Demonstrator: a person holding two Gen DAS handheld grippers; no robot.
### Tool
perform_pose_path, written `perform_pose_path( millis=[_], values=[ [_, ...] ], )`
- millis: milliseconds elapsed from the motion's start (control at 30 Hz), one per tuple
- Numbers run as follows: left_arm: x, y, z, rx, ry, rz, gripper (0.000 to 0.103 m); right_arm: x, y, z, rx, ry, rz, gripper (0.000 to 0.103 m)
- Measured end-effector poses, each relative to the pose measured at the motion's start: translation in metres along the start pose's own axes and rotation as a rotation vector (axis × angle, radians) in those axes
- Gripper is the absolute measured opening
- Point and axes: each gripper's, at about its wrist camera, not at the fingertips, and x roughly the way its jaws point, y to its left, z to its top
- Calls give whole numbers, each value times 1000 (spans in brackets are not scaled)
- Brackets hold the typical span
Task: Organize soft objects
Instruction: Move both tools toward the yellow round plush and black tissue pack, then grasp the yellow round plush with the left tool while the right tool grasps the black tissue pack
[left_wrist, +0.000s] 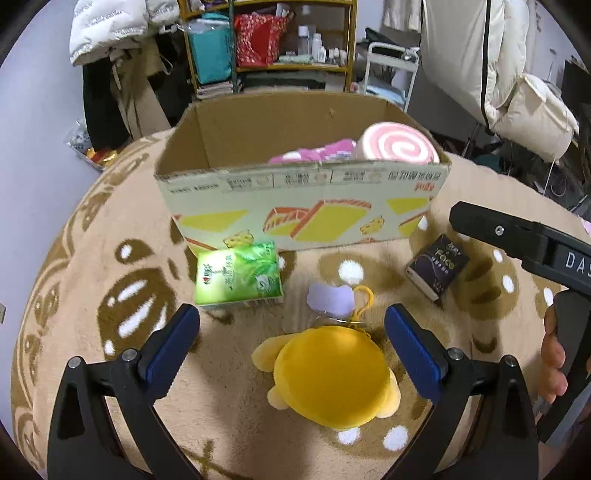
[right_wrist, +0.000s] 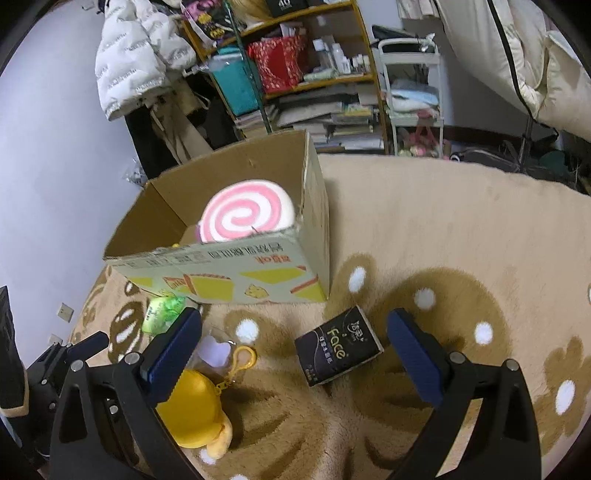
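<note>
- Left gripper (left_wrist: 291, 325): jaws stand wide apart and hold nothing. They straddle the yellow plush toy (left_wrist: 332, 376), which lies on the blanket in front of the cardboard box (left_wrist: 303, 218).
- Right gripper (right_wrist: 293, 338): jaws stand wide apart, also empty. They frame the black tissue pack (right_wrist: 338, 345), which lies in front of the box's right corner.
- Cardboard box: open at the top. It already contains a pink swirl cushion (left_wrist: 399, 144) and a pink cloth (left_wrist: 314, 153) beside it.
- Green tissue pack (left_wrist: 238, 275): lies just in front of the box's left half, left of the plush toy.
- Purple tag (left_wrist: 330, 299) and yellow clip (left_wrist: 364, 299): lie between the plush toy and the box.
- Procedure, judged: lower the left gripper so both pads meet the plush body at its widest part. Close gently, as the toy compresses. Keep the clip clear of the pads.
- Pose: a hand (left_wrist: 554, 358) grips the right gripper's handle at the left view's right edge. Both grippers point toward the box.
</note>
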Motion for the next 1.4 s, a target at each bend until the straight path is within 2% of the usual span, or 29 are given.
perform_pose_path(
  millis=[233, 400, 700, 1000, 1167, 1233, 1333, 1400],
  values=[
    [15, -5, -2, 15, 42, 1, 100, 24, -8, -4, 22, 65, -34, 103],
    [20, -13, -7, 54, 70, -1, 100, 38, -15, -6, 44, 115, -27, 103],
    [32, -33, -15, 138, 131, -21, 99, 65, -18, -13, 9, 220, -76, 103],
    [53, -50, -22, 205, 218, -17, 99, 82, -11, -21, -62, 286, -140, 96],
    [66, -49, -22, 197, 271, 10, 99, 84, -8, -25, -112, 303, -189, 88],
    [71, -49, -23, 185, 290, 12, 99, 84, -7, -26, -122, 304, -200, 88],
    [73, -50, -25, 178, 294, 9, 99, 83, -6, -26, -119, 302, -202, 87],
    [74, -51, -25, 180, 295, 14, 99, 82, -6, -28, -122, 300, -212, 83]
  ],
)
